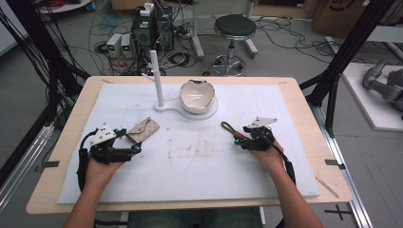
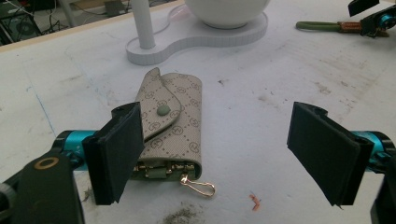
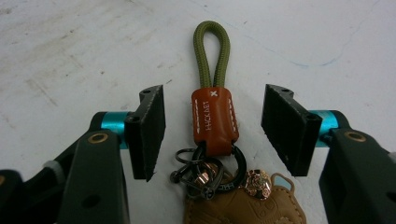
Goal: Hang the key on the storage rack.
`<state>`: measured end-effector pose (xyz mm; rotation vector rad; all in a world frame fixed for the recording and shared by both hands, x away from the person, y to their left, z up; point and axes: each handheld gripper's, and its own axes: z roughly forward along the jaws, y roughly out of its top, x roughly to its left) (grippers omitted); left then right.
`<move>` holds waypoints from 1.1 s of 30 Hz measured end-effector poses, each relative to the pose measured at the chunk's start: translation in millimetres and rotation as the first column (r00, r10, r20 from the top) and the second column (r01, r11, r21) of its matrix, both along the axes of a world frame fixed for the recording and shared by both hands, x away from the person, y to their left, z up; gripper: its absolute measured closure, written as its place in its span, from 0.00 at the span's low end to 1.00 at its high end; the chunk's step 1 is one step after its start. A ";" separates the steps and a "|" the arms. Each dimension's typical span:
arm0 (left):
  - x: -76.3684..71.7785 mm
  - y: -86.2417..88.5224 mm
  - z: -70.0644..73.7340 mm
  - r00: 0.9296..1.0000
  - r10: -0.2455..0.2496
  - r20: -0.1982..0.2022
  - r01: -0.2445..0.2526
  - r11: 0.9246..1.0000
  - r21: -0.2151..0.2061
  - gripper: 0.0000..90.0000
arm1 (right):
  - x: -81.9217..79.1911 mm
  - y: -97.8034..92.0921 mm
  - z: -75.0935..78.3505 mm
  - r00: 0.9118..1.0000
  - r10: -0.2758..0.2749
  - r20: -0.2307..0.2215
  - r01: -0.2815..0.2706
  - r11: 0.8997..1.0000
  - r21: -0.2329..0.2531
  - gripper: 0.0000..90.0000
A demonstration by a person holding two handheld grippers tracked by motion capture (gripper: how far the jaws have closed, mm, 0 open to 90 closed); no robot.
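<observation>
Two open tools [image 2: 217, 154] [image 3: 212, 133] beside bowl stand [image 1: 164, 106]

High view overhead facing forward, claw views close, low, sharing white mat [image 1: 199, 161]

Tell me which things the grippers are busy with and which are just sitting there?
Busy with: beige key pouch between the open left gripper jaws; green-loop keychain between the open right gripper jaws.

Just sitting: white bowl, white stand, stool.
</observation>
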<state>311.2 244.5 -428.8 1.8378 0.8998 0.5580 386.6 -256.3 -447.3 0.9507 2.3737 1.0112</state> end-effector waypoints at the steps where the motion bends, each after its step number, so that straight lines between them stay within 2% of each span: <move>1: 0.1 -0.5 -0.6 1.000 0.000 -0.001 0.000 1.000 0.004 0.21 | 0.7 0.2 -0.4 1.000 0.004 0.001 -0.004 1.000 -0.006 0.50; 7: -0.5 -0.3 1.0 1.000 0.003 0.002 -0.003 1.000 -0.008 0.21 | 4.2 -0.2 -2.6 1.000 -0.025 -0.017 0.025 1.000 0.003 0.52; 12: -1.4 -0.7 0.2 1.000 0.000 0.000 0.000 1.000 -0.007 0.21 | 5.5 1.3 -4.3 1.000 -0.019 -0.018 0.019 1.000 -0.010 0.57; 20: -3.1 2.5 1.7 1.000 0.007 0.006 -0.007 1.000 -0.008 0.21 | 6.1 2.3 -5.4 1.000 -0.008 -0.029 0.007 1.000 -0.024 0.73; 23: -3.7 3.2 1.2 1.000 0.004 0.005 -0.004 1.000 -0.007 0.21 | 5.7 2.5 -5.3 0.999 -0.006 -0.032 0.005 1.000 -0.025 0.75; 27: -5.1 4.0 1.4 1.000 0.005 0.008 -0.005 1.000 -0.005 0.21 | 7.6 0.1 -5.5 0.999 -0.005 -0.050 0.005 1.000 -0.001 0.78; 33: -5.8 4.8 3.0 1.000 0.005 0.015 -0.005 1.000 -0.006 0.21 | 6.9 -1.0 -4.7 0.999 -0.009 -0.051 0.009 1.000 0.009 0.81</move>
